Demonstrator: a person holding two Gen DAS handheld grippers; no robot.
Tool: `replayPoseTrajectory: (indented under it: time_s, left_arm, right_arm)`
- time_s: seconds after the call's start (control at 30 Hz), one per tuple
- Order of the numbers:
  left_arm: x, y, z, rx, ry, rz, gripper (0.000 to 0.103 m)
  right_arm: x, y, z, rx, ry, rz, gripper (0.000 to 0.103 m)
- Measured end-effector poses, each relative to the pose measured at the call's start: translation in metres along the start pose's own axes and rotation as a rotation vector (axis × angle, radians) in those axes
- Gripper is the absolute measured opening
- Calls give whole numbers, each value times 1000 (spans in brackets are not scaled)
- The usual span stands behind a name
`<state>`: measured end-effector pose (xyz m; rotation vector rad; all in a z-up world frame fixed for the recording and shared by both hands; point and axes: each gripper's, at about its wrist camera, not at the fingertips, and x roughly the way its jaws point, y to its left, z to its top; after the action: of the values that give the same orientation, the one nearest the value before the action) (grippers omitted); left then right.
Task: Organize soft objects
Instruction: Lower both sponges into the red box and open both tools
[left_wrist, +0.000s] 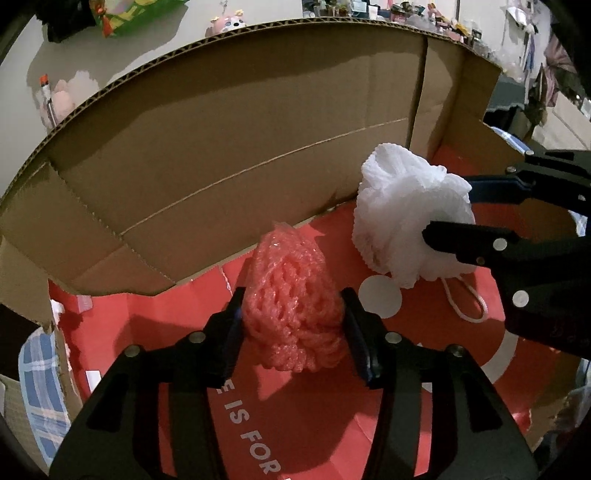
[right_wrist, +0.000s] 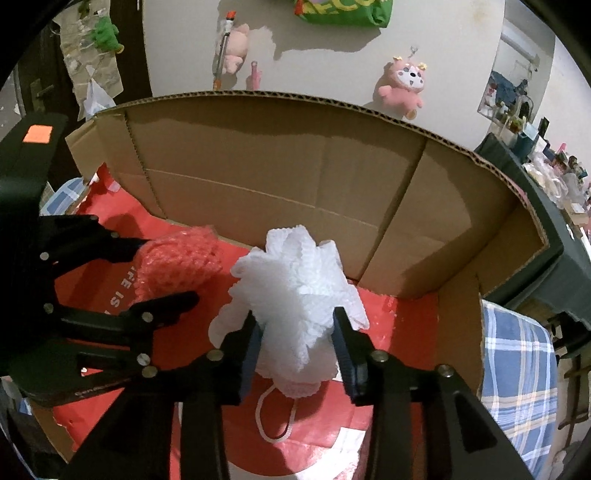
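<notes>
Left wrist: pink foam net (left_wrist: 295, 314) pinched btwn fingers (left_wrist: 231, 328), right fingers (right_wrist: 255, 343) pinching white loofah (right_wrist: 295, 295).

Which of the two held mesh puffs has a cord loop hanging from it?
The white puff in the right gripper; its white cord dangles below. The pink puff in the left gripper shows none.

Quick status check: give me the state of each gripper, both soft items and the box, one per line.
left gripper: jaws shut on the pink foam net, over the box floor.
right gripper: jaws shut on the white mesh pouf.
pink foam net: squeezed, held.
white mesh pouf: held, its cord loop hanging down.
cardboard box: open at the top, red lining inside.
</notes>
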<state>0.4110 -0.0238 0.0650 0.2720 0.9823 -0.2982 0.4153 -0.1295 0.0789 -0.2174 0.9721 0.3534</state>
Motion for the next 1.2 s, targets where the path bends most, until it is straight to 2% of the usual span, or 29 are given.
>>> replayPoseTrajectory:
  time_s: [0.07, 0.2, 0.33, 0.47, 0.63, 0.77, 0.87, 1.0, 1.1, 1.2]
  left_arm:
    - [0, 8, -3, -9, 3, -6, 53]
    - [4, 13, -5, -17, 3, -16, 66]
    - [-1, 12, -9, -5, -9, -15, 71]
    - [-7, 13, -10, -10, -11, -20, 72]
    - [-25, 14, -13, -29, -22, -30, 72]
    - [-53, 20, -20, -69, -60, -40, 81]
    - [-84, 23, -30, -93, -111, -56, 85]
    - [-133, 25, -52, -106, -177, -61, 86]
    - [-159, 4, -59, -109, -239, -65, 97]
    - [-192, -10, -74, -112, -311, -79, 97]
  right_arm:
    - [0, -1, 0, 6, 3, 0, 45]
    - [2, -1, 0, -2, 14, -6, 49]
    - [2, -2, 0, 9, 19, -3, 56]
    - [-1, -4, -2, 25, 18, -10, 67]
    - [-19, -8, -4, 46, 0, -17, 73]
    - [-52, -11, -7, 66, -50, -21, 85]
    - [-79, -10, -11, 67, -86, -27, 90]
    - [-124, -4, -21, 59, -152, -44, 97]
    - [-163, 1, -36, 58, -215, -48, 101]
    - [-200, 7, -55, 61, -275, -49, 102]
